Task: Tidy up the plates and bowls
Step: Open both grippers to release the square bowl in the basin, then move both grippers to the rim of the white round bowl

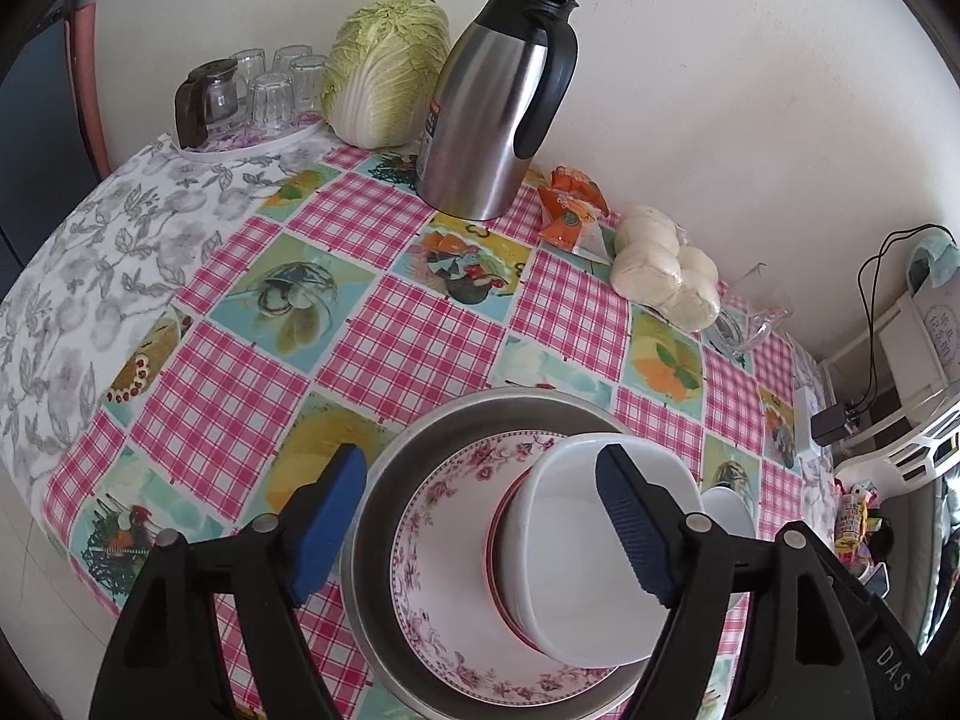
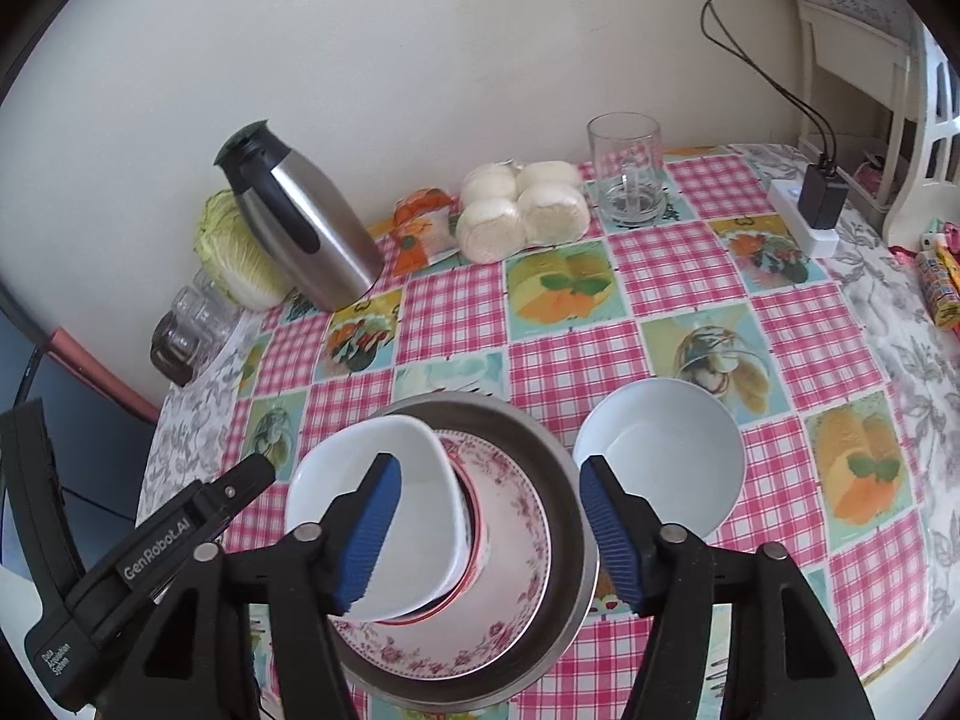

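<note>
Square bowl [image 2: 384,504] on plate [image 2: 516,546] in metal pan [image 2: 558,456], round bowl [image 2: 660,456] just right, thermos [image 2: 306,222] behind

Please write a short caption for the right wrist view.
Open right gripper above stacked white dish, floral plate and steel pan; white bowl beside.

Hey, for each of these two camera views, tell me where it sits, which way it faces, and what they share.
Left wrist: on the left gripper, angled down at the dish stack and thermos; its own open blue fingers show.
Right wrist: on the right gripper, angled down at the stack and round white bowl; its open fingers and the left gripper's body show.
Shared: metal pan, floral plate, square white bowl, thermos, cabbage, buns.
</note>
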The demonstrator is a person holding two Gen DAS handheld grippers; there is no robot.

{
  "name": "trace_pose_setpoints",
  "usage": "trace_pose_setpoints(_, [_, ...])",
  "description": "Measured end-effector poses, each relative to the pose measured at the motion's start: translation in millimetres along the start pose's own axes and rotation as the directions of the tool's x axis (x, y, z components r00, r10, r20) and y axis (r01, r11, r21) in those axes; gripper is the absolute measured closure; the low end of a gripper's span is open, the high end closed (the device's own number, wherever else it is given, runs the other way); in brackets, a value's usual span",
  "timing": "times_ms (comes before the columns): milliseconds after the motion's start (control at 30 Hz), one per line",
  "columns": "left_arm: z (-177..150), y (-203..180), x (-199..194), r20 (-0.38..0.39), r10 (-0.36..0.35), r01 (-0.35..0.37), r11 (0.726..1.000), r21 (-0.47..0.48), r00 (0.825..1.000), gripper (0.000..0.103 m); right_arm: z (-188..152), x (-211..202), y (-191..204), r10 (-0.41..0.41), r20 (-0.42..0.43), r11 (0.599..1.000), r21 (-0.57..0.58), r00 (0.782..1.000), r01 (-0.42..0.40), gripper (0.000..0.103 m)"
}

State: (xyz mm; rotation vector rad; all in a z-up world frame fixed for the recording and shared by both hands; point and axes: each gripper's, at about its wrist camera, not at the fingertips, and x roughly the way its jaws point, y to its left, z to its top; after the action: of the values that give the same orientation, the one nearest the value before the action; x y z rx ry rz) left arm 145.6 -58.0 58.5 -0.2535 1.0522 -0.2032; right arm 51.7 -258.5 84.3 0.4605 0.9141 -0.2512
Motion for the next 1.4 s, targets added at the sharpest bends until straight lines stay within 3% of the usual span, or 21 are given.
trace_pose_setpoints(100, [0,-1,-1,0.028,0.049,-0.05,0.999,0.022,0.998,0.014,2,0,-6,-0.001,0.006,1.0,0.01,1.0,0.001,0.03])
trace_pose_setpoints(167, [0,-2,-3,0.049,0.095,-0.097,0.995,0.037,0.994,0.004,3,1,-8,-0.005,0.009,1.0,0.01,1.0,0.005,0.025])
trace_pose_setpoints(367, [2,5,-7,0.086,0.128,-0.13,0.991,0.021,0.988,0.002,2,0,-7,0.0,0.036,1.0,-0.013,0.999,0.0,0.0])
trace_pose_setpoints(667, [3,3,-11,0.114,0.126,-0.13,0.991,0.023,0.985,0.002,0,2,-3,0.001,0.041,0.998,-0.057,0.999,0.002,0.0])
trace_pose_setpoints(933, [4,-12,-14,0.135,0.101,-0.109,0.992,0.057,0.986,0.001,6,-3,-21,0.008,0.064,1.0,-0.023,0.998,-0.006,0.0])
trace_pose_setpoints(1067, [2,-32,-21,0.149,0.023,-0.042,0.991,0.129,0.989,0.001,14,-12,-43,0.019,0.082,0.999,0.03,0.996,-0.021,0.0])
trace_pose_setpoints(1200, [0,-58,-28,0.18,0.0,-0.038,0.977,0.212,0.984,0.001,24,-27,-74,0.018,0.124,0.993,0.111,0.992,-0.032,0.0])
trace_pose_setpoints(1400, [1,-89,-29,0.17,-0.082,0.04,0.97,0.24,0.982,0.001,34,-42,-118,-0.027,0.162,0.978,0.208,0.987,-0.008,0.0])
